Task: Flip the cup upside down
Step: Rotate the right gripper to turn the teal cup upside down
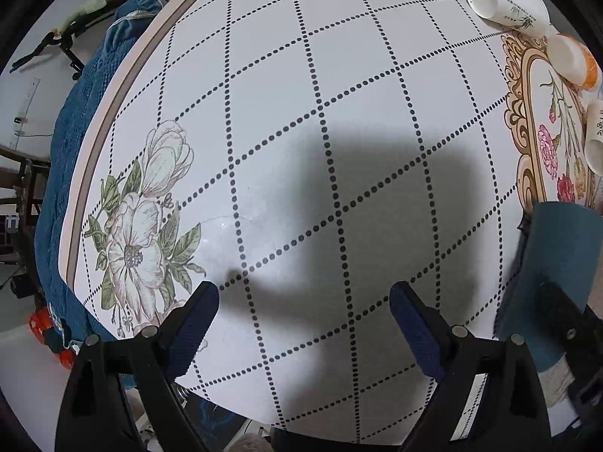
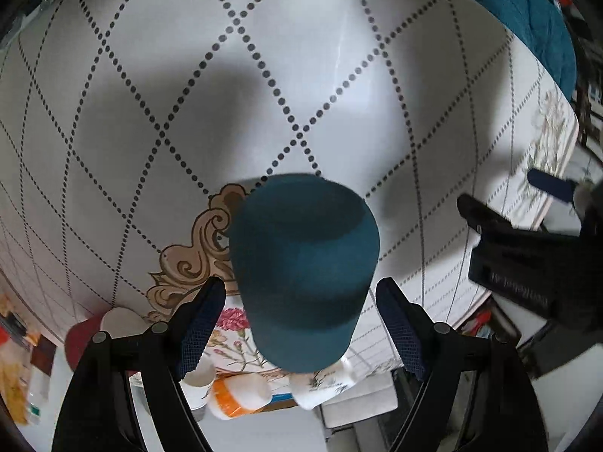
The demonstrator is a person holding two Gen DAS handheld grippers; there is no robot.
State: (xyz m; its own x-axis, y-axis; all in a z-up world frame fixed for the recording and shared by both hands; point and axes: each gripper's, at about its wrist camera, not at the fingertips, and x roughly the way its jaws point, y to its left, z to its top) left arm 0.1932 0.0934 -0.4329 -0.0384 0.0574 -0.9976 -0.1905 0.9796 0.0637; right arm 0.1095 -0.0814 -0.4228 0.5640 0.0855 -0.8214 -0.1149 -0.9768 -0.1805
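A dark teal cup point(image 2: 303, 263) stands base up, mouth down, on the round table point(image 2: 286, 75). It sits between the fingers of my right gripper point(image 2: 301, 320), which is open with a gap on each side of the cup. In the left wrist view the same teal cup point(image 1: 554, 282) shows at the right edge, with the right gripper point(image 1: 565, 316) beside it. My left gripper point(image 1: 303, 324) is open and empty above bare tablecloth.
Several white cups lie on their sides at the table's far side: a white printed cup point(image 1: 505, 3), an orange-banded cup point(image 1: 573, 60) and another white cup point(image 1: 595, 135). A blue cloth point(image 1: 75, 143) hangs past the table's left edge point(image 1: 113, 113). The left gripper's body point(image 2: 527, 256) shows at right.
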